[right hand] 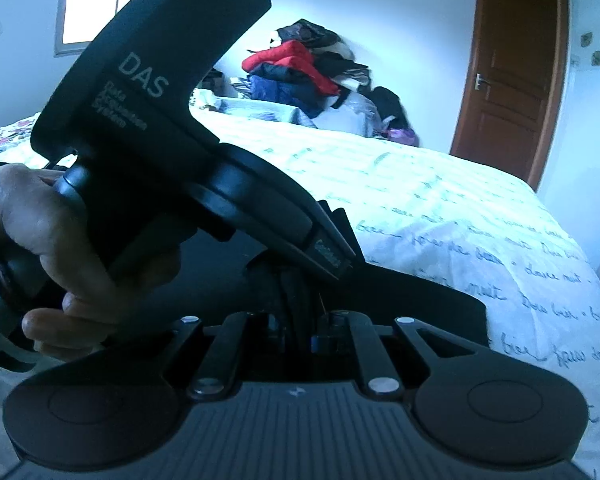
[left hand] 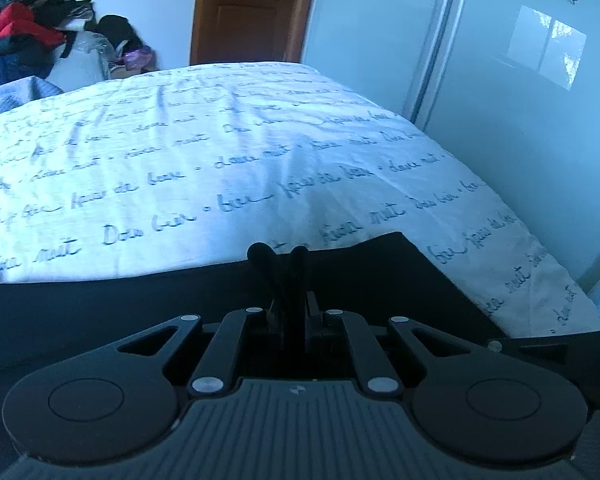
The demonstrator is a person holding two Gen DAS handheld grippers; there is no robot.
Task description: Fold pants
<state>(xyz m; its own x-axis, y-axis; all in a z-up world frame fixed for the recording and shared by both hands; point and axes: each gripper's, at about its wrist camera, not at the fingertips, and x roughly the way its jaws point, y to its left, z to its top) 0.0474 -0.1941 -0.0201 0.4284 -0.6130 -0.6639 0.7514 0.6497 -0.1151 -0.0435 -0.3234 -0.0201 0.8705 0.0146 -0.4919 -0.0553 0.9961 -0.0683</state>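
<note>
Black pants point(left hand: 120, 320) lie across the near part of a white bed cover point(left hand: 220, 160) printed with handwriting. My left gripper point(left hand: 279, 254) is shut, pinching the far edge of the pants with dark cloth between its fingers. In the right wrist view a hand point(right hand: 40, 240) holds the left gripper's housing point(right hand: 148, 120) close in front. It partly covers my right gripper point(right hand: 290, 280), whose fingers stand together in the same black pants point(right hand: 428, 312). The two grippers sit side by side, and the right one's tips are hidden.
A pile of clothes point(left hand: 24, 36) point(right hand: 300, 72) is heaped beyond the far side of the bed. A brown door point(left hand: 252, 12) point(right hand: 508, 72) stands behind it. A pale wardrobe front point(left hand: 520, 120) runs along the bed's right side. Bare cover point(right hand: 460, 220) stretches ahead.
</note>
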